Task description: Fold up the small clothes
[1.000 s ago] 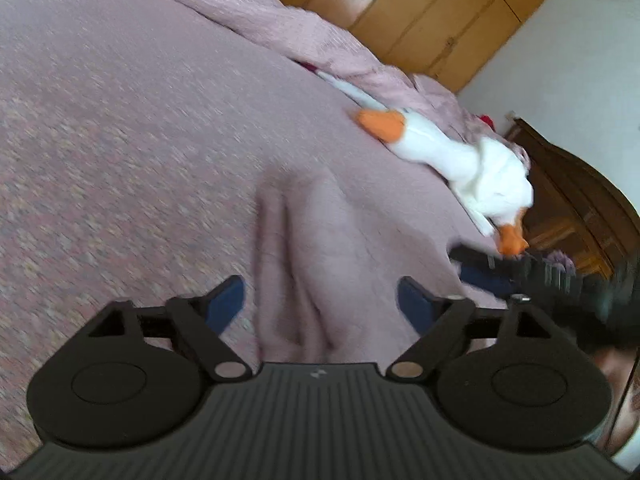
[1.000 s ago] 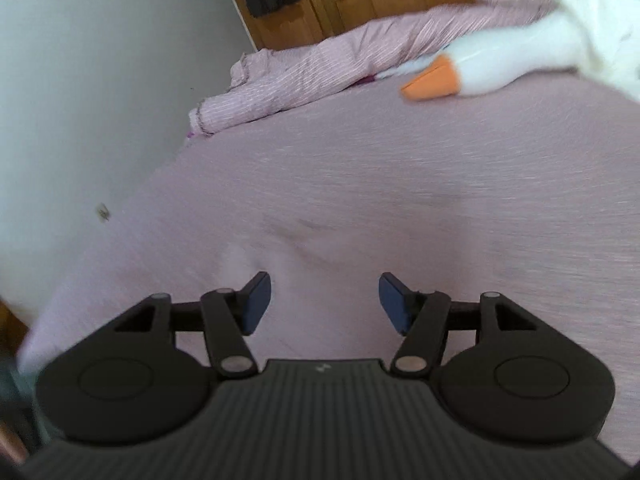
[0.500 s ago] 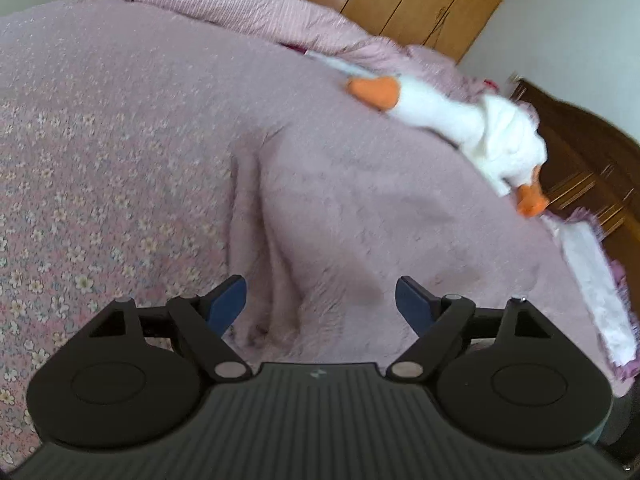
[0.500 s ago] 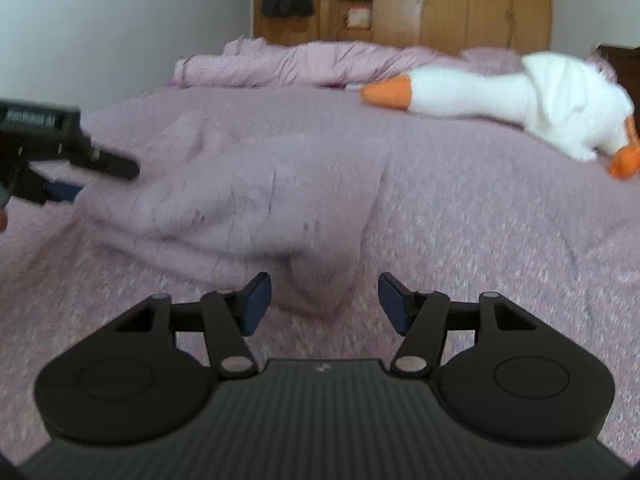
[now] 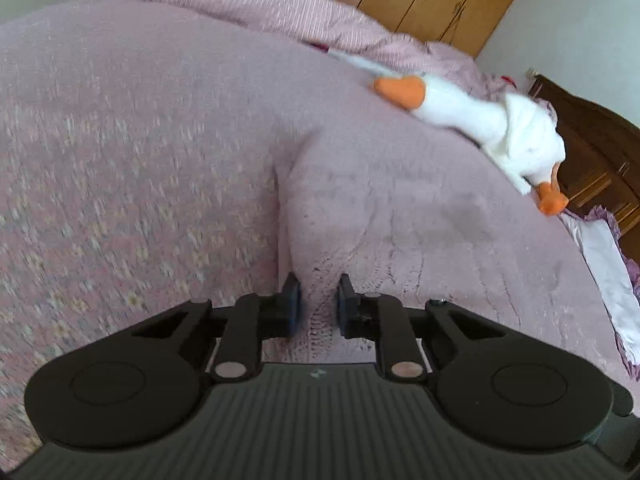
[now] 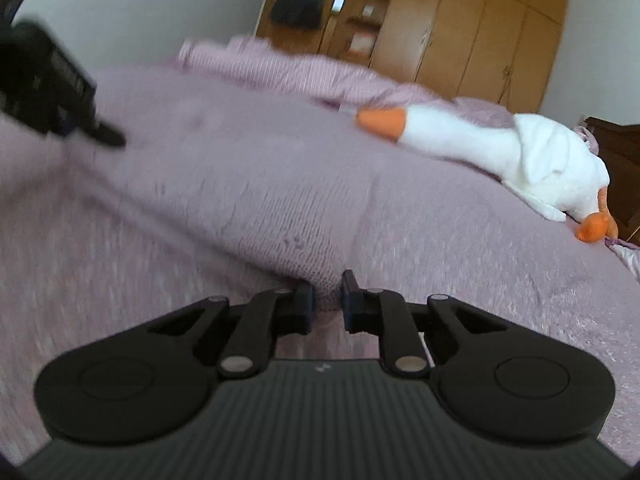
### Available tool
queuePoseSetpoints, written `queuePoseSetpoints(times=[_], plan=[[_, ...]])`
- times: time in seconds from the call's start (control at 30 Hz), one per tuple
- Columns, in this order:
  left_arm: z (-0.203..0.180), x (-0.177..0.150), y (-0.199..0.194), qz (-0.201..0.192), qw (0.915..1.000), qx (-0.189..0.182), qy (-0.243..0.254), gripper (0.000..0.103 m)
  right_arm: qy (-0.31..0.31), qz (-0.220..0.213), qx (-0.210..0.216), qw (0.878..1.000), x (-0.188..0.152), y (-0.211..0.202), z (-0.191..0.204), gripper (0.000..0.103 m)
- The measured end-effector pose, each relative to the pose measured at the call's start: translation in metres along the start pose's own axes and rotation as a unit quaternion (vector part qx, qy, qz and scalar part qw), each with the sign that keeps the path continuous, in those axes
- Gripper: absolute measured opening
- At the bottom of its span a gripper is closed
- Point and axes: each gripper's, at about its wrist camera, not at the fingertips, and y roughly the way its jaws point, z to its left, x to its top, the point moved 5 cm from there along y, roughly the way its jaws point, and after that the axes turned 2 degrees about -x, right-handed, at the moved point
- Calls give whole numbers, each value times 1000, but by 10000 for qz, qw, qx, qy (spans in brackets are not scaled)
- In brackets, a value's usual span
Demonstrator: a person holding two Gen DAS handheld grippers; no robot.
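A pale pink knitted garment (image 5: pixel 384 220) lies spread on the flowered pink bedspread (image 5: pixel 120 152). My left gripper (image 5: pixel 318 306) is shut on its near edge, with knit bunched between the blue pads. In the right wrist view the same garment (image 6: pixel 256 208) stretches across the bed, and my right gripper (image 6: pixel 327 303) is shut on a near corner of it. The left gripper (image 6: pixel 52 92) shows there as a dark blurred shape at the far left, at the garment's other end.
A white plush goose (image 5: pixel 492 128) with orange beak and feet lies beyond the garment, also seen as the goose (image 6: pixel 500 156) to the right. A rolled pink quilt (image 5: pixel 280 12) lies at the bed's far side. Wooden wardrobes (image 6: pixel 460 28) and a dark wooden cabinet (image 5: pixel 592 148) stand behind.
Both grippers were open half a second ago and have shut on the garment's near edge. Both have moved in closer to the knit.
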Motion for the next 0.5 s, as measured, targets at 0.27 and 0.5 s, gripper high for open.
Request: queuePoseSetpoints(times=[0.27, 0.5], plan=[[-14, 18, -18, -86, 9998, -32, 196, 46, 905, 18, 735, 9932, 14, -23, -33, 19], [-47, 42, -20, -929, 9940, -46, 570, 55, 1522, -652, 1439, 9756, 64, -20, -35, 18]])
